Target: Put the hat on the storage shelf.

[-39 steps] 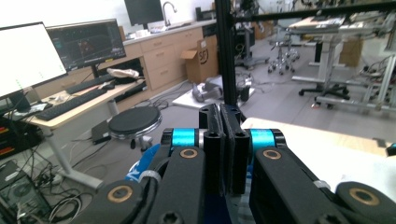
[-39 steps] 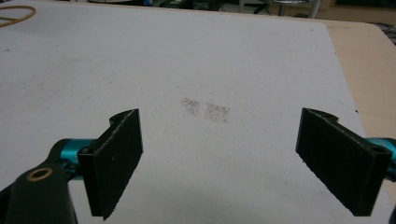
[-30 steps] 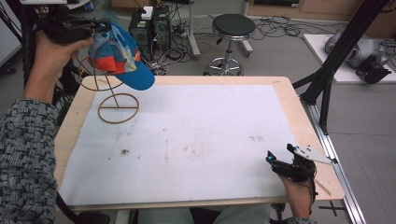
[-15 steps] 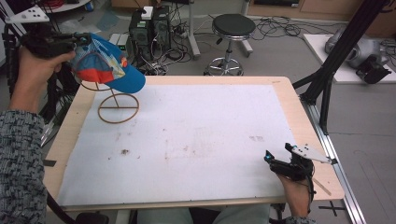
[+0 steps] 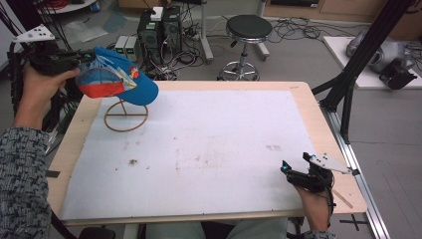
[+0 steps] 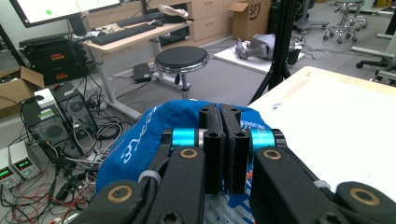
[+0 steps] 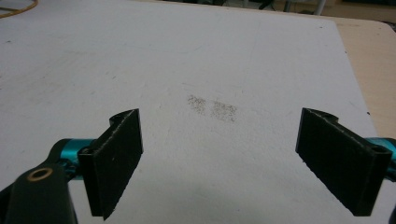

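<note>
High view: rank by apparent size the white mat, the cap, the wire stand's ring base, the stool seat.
1. White mat, largest by far.
2. Cap, raised toward the camera, so it may look bigger than it is.
3. Ring base and stool seat: look alike, and the stool is farther off, so unranked.

On the counter (image 5: 308, 114): 1 blue cap (image 5: 117, 76), 1 wire stand (image 5: 126, 114) w/ a round base, 1 white mat (image 5: 209, 149). 2 tools in view, 1 per hand: left tool (image 5: 74, 62) and right tool (image 5: 293, 174), each w/ 2 black jaws. Beyond the counter: 1 round black stool (image 5: 248, 27), approx. 2 black PC towers (image 5: 160, 30), 2 small grey boxes (image 5: 127, 46) beside them.
</note>
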Demonstrator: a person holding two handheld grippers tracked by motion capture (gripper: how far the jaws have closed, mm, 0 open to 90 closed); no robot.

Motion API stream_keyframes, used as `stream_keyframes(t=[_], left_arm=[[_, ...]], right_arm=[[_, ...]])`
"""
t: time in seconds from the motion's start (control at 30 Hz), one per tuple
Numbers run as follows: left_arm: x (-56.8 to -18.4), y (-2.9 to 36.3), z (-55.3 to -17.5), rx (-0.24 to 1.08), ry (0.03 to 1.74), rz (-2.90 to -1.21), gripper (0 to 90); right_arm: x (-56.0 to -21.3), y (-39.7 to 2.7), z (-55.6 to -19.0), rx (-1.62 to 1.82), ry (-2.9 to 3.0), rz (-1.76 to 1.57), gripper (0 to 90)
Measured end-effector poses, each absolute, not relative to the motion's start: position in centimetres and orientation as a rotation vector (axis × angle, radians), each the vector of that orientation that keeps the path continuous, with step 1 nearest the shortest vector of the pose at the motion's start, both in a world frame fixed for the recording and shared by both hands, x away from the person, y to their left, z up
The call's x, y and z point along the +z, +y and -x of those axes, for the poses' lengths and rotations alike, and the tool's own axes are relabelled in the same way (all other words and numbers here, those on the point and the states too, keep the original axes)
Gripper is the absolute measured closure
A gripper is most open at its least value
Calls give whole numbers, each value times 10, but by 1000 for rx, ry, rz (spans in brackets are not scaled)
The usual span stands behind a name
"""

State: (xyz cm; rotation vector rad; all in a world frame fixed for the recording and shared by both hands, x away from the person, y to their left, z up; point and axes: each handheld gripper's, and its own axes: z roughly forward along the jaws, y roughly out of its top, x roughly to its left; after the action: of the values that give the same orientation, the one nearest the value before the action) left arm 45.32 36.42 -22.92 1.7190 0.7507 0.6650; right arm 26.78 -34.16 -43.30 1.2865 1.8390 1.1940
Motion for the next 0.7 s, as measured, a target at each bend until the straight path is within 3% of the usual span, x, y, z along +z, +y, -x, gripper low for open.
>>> stream_keyframes(t=[0.7], left_arm=[[-240,360,-443,640,710,-1716,877]], right_arm=[[-434,-338,-271,1171,1865,-1271,138]])
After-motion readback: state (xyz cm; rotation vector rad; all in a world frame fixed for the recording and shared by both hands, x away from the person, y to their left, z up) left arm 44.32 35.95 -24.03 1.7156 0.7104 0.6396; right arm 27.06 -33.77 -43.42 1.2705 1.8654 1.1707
